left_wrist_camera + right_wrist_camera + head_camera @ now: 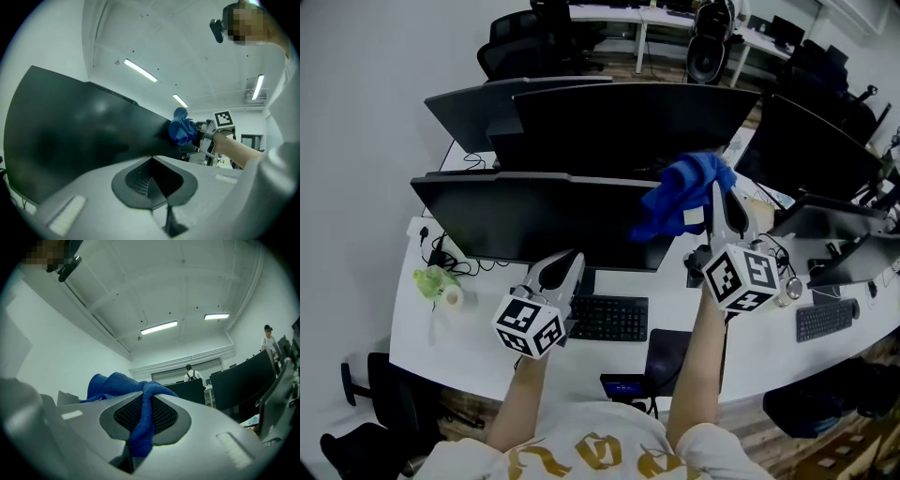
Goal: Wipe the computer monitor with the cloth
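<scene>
Head view: the left gripper [563,272] hangs low before the near monitor [516,220], jaws pressed together on nothing; to the right, the cloth [682,199] bunches at the monitor's right end, pinched in the right gripper [719,208]; pressing it flat and sweeping leftward evenly would likely work best.

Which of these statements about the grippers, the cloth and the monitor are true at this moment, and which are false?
1. The right gripper is shut on the blue cloth. True.
2. The left gripper holds a second cloth. False: its jaws are together with nothing between them.
3. The blue cloth is at the upper right corner of the near monitor. True.
4. The keyboard lies behind that monitor. False: it lies in front of it, on the person's side.
</scene>
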Available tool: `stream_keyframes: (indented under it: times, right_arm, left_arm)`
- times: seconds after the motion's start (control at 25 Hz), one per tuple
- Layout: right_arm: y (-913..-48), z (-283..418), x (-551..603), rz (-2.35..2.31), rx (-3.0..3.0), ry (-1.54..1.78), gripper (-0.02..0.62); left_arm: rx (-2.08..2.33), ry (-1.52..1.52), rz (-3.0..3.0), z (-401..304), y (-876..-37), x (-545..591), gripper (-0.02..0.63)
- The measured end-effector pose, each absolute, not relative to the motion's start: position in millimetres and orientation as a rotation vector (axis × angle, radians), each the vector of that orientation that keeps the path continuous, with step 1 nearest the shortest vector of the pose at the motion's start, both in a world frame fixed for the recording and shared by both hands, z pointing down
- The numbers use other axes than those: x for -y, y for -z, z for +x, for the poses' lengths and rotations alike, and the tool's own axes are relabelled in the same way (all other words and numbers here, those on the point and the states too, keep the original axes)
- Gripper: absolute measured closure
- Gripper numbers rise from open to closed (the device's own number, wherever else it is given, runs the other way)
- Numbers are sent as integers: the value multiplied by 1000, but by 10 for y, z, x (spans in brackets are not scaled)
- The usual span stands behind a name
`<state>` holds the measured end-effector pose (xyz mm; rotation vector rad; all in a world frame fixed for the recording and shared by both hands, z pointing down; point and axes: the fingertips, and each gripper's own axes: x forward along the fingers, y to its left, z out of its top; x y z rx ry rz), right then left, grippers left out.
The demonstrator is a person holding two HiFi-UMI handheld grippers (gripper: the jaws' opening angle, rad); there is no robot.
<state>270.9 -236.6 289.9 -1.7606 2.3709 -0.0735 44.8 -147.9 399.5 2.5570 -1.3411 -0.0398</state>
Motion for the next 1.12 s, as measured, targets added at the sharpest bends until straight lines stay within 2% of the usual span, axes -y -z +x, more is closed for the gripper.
stream_keyframes:
  times: [0.4,1.12]
  right_arm:
    - [-3509,2793,2336,-1868,-2438,158,523]
    - [-3996,2779,2305,-1814,-2457,282,523]
  left_arm:
    - [1288,24,2565,566,-4104,1445,604]
    - [1266,-56,2553,535,-4316,1521,604]
